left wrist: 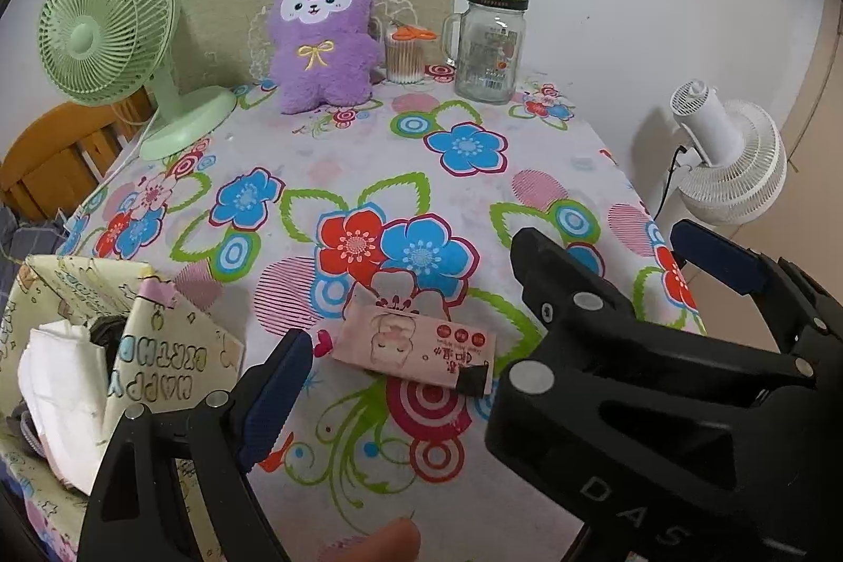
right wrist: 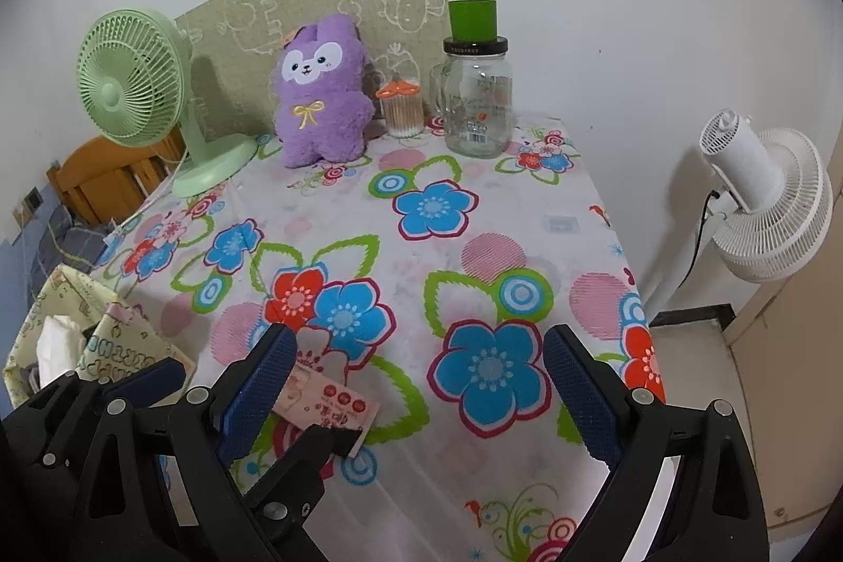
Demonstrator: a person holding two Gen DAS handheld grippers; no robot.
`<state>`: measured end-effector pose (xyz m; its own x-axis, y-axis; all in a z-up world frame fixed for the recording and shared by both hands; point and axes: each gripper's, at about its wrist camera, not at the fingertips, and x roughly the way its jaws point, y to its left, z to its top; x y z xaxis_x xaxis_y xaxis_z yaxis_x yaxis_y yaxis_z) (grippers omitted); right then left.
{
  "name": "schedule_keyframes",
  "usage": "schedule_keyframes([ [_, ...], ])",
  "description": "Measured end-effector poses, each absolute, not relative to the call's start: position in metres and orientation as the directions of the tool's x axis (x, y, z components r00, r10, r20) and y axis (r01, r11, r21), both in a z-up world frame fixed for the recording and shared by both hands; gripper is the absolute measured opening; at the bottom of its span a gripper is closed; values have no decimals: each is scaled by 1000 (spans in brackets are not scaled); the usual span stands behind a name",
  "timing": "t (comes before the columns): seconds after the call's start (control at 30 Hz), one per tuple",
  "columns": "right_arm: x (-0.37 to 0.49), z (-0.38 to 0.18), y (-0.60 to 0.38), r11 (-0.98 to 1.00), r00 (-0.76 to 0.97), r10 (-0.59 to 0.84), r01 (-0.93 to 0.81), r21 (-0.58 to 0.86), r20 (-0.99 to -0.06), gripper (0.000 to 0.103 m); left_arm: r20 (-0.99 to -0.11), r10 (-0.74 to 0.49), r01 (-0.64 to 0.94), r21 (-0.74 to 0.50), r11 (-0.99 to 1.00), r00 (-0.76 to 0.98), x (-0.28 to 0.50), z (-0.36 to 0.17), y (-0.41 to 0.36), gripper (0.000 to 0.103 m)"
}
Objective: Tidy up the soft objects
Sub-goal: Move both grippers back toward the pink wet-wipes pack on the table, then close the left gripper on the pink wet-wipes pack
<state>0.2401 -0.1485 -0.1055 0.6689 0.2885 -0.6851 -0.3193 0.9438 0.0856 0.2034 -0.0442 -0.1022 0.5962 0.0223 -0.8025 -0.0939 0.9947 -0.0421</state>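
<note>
Desk (right wrist: 474, 214) surface lies open in front of the purple plush (right wrist: 320, 96); green fan (right wrist: 131, 82) and glass jar (right wrist: 477, 98) flank it.

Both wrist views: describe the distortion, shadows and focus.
Left wrist view: fisheye bends the wall and table edges, dark corners frame the image; the green fan throws a soft shadow, and the purple plush is sharp. Right wrist view: same curvature and vignette; the glass jar shows mild glare.

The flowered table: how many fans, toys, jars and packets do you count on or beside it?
Fans: 2, a green desk fan and a white floor fan
Plush toys: 1, a purple plush animal
Glass jars: 1, green-capped
Cotton swab tubs: 1
Pink tissue packets: 1
Total: 6
</note>
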Motion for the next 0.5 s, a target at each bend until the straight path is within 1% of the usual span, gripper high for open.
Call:
schedule_keyframes([
  [0.3,254,-117,-143,946,658,275,-317,74,-701,96,-818,25,-122,-56,991,575,217,-117,-39,90],
  [0.5,258,-124,-144,948,650,268,-311,74,-711,96,-838,4,-121,-75,990,545,225,-128,-37,90],
])
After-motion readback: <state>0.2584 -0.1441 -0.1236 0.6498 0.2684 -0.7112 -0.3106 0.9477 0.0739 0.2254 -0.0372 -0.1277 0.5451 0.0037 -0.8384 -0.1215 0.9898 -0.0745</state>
